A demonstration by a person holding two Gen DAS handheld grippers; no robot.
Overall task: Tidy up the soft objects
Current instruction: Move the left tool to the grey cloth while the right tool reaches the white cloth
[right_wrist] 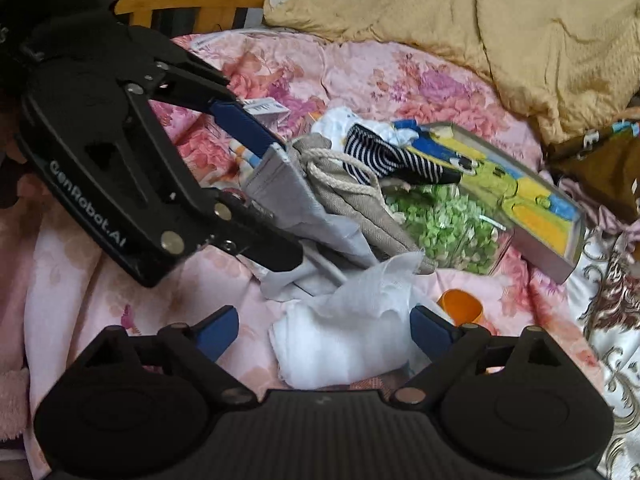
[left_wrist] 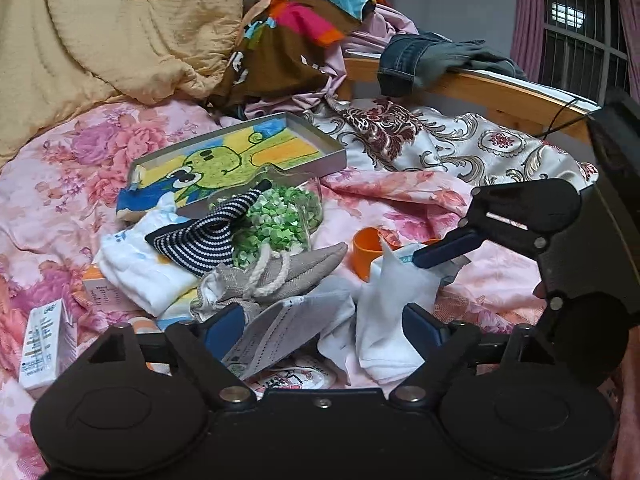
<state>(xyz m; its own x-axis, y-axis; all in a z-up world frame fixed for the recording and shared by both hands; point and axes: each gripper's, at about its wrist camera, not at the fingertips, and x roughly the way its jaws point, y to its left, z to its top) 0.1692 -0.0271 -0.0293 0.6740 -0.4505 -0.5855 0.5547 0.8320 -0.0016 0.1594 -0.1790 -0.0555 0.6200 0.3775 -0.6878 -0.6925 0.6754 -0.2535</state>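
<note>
A heap of soft things lies on the flowered bed sheet [left_wrist: 60,184]. My left gripper [left_wrist: 324,332] [right_wrist: 290,200] is open, and a grey cloth [left_wrist: 292,320] [right_wrist: 276,188] stands between its blue pads. My right gripper [right_wrist: 324,332] is open around a crumpled white cloth [right_wrist: 348,332] [left_wrist: 392,312]; one of its fingers [left_wrist: 440,248] reaches the cloth's top. Behind lie a grey drawstring bag [left_wrist: 288,272] [right_wrist: 352,204], a navy striped sock [left_wrist: 196,244] [right_wrist: 384,156] and a white printed garment [left_wrist: 136,268].
A clear jar of green paper stars [left_wrist: 276,220] [right_wrist: 444,224] leans on a framed drawing [left_wrist: 240,156] [right_wrist: 520,184]. An orange cup [left_wrist: 366,252] [right_wrist: 460,308] lies by the white cloth. Small boxes [left_wrist: 44,344] sit left. A yellow quilt [left_wrist: 100,28], piled clothes [left_wrist: 296,32] and the wooden bed rail [left_wrist: 500,92] are behind.
</note>
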